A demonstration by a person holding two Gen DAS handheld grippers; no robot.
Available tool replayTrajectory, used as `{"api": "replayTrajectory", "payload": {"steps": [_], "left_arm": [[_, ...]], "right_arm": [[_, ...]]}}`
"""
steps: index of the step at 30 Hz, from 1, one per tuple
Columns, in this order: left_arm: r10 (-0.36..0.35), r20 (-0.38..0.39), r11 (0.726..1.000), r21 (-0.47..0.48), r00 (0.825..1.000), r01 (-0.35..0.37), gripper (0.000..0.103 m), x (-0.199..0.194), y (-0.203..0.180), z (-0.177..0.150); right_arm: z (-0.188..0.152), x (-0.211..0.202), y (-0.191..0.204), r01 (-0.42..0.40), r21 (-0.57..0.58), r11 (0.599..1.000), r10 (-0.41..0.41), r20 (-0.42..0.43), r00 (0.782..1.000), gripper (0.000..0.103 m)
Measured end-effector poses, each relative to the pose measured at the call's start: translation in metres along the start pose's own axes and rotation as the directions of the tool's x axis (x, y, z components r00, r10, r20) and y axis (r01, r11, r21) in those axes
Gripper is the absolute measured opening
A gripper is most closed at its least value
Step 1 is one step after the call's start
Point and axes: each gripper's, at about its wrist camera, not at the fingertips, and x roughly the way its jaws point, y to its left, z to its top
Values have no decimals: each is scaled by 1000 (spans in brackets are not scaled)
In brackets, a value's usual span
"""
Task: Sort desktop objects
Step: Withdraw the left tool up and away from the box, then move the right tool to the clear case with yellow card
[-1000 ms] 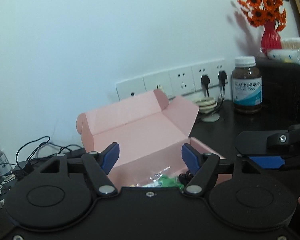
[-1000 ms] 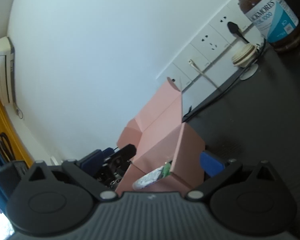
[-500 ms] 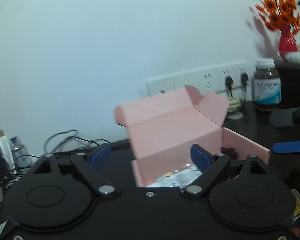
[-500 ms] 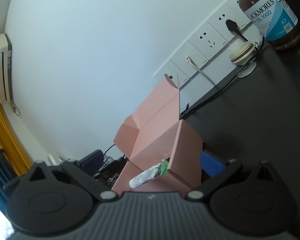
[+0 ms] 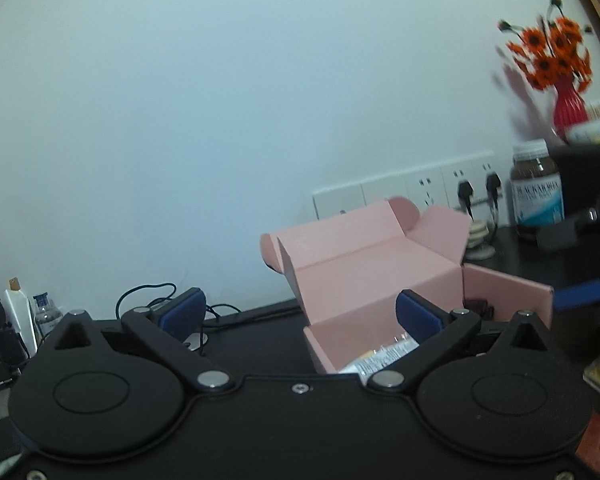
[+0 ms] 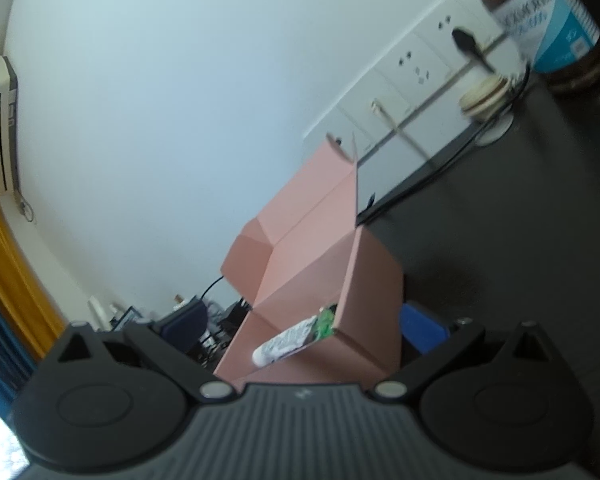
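Beside the pink box (image 5: pixel 384 276), the left gripper (image 5: pixel 298 312) was opening (empty); the right gripper (image 6: pixel 312 328) straddled it, grip unclear.

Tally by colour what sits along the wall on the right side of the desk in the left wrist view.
Pink: 1, the open pink box
Brown: 1, the brown supplement bottle
Red: 1, the red vase with orange flowers
Total: 3
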Motion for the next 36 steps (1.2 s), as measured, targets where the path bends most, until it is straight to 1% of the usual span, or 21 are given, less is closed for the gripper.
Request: {"api": "replayTrajectory", "payload": {"steps": [2, 4, 7, 9, 11, 14, 17, 19, 21, 23, 24, 26, 28, 30, 33, 36], "left_arm": [[-12, -3, 999, -36, 1000, 12, 103, 1, 7, 0], [-16, -18, 995, -95, 1000, 15, 103, 1, 15, -1], [-38, -31, 982, -187, 999, 31, 103, 1, 27, -3], [-64, -31, 976, -211, 997, 56, 103, 1, 30, -3], [-84, -55, 972, -225, 995, 70, 103, 3, 30, -2], [-97, -83, 970, -231, 992, 75, 103, 7, 30, -3], [-70, -99, 979, -196, 993, 50, 103, 9, 24, -3], [-49, -101, 983, -183, 994, 30, 103, 9, 24, -4], [-32, -100, 981, -196, 994, 12, 103, 7, 27, -5], [-52, -116, 975, -222, 992, 25, 103, 11, 31, -5], [-58, -132, 972, -234, 990, 26, 103, 13, 33, -6], [-60, -159, 968, -250, 985, 18, 103, 17, 36, -7], [-56, -173, 965, -262, 983, 8, 103, 20, 38, -8], [-36, -172, 964, -265, 984, -12, 103, 20, 40, -8], [-16, -154, 966, -259, 988, -25, 103, 17, 41, -8], [-20, -150, 969, -245, 988, -17, 103, 16, 38, -7]], "right_arm": [[-1, 2, 2, 15, -8, 1000, -15, -12, 1000, 102], [-3, 2, 6, 37, -32, 999, -37, -5, 999, 102], [-5, 2, 13, 86, -82, 993, -86, 7, 996, 102], [-6, 4, 16, 108, -99, 989, -109, -2, 994, 102], [-6, 5, 17, 131, -109, 985, -132, 1, 991, 102], [-6, -1, 16, 132, -101, 986, -129, 33, 991, 102], [-5, -10, 13, 138, -87, 987, -132, 81, 988, 102], [-5, -16, 17, 180, -110, 977, -164, 139, 977, 102], [-5, -19, 22, 222, -132, 966, -195, 195, 961, 102], [-7, -23, 27, 237, -154, 959, -196, 244, 950, 102], [-8, -24, 31, 242, -173, 955, -194, 254, 948, 102], [-6, -25, 38, 247, -218, 944, -198, 222, 955, 102], [-4, -24, 47, 228, -264, 937, -197, 140, 970, 102], [-4, -23, 55, 219, -304, 927, -209, 65, 976, 102], [-11, -29, 68, 232, -400, 887, -244, 21, 970, 102], [-22, -35, 72, 247, -509, 824, -306, -34, 951, 102]]}}
